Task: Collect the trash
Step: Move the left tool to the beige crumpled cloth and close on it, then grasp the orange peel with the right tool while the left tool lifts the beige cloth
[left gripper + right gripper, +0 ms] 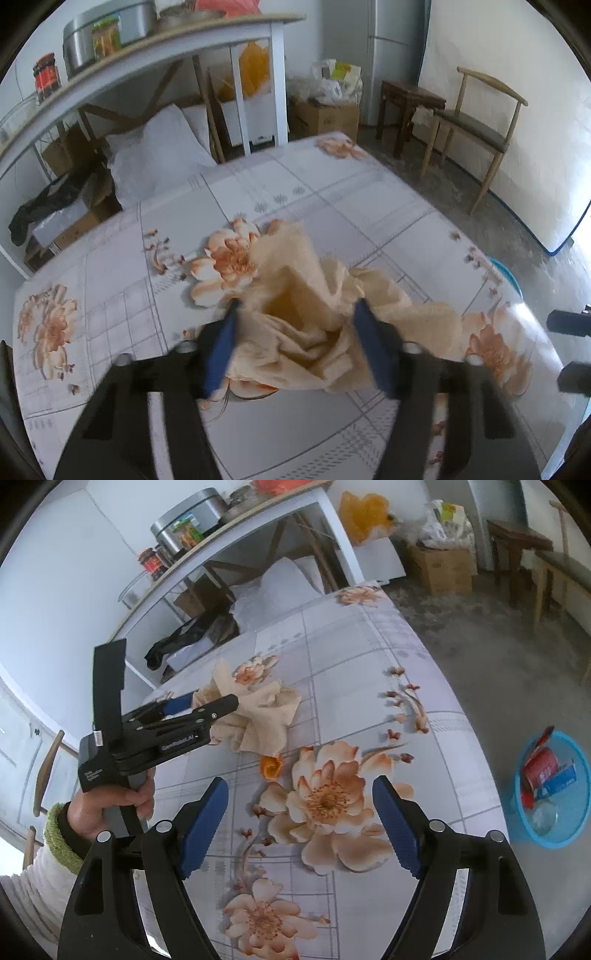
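A crumpled beige paper towel (314, 314) lies on the flowered table (147, 369). My left gripper (295, 314) has its blue fingers on both sides of the towel and is shut on it. The right wrist view shows the same towel (258, 716) held by the left gripper (212, 703). A small orange peel (271, 766) lies on the table just in front of my right gripper (299, 794), which is open and empty above the cloth. A blue basin (554, 834) on the floor to the right holds a red can and other trash.
A white shelf table (236, 33) with a metal tin and jars stands behind the table. Cardboard boxes (325, 114), plastic bags, a dark stool (410, 99) and a wooden chair (476, 125) stand on the floor beyond.
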The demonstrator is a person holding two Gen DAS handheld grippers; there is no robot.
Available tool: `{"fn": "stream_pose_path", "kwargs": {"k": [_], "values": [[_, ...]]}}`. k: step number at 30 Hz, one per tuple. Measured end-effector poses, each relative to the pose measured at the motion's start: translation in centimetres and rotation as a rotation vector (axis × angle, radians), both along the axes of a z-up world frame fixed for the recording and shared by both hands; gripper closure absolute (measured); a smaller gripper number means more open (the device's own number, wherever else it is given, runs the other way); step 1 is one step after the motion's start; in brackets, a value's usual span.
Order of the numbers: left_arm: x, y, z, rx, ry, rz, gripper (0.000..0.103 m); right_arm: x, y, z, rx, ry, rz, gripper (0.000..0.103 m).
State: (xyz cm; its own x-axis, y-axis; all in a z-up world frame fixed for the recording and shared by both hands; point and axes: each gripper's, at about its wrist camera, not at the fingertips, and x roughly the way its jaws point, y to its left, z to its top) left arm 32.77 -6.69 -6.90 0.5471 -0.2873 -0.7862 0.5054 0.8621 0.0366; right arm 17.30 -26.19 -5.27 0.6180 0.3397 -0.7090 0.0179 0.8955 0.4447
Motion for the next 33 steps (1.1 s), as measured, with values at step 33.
{"fn": "stream_pose_path", "kwargs": {"k": [33], "values": [[-13.5,9.1,-2.6,-0.176,0.194,0.091,0.095,6.6,6.9,-3.8,-0.186,0.059,0.190,0.066]]}}
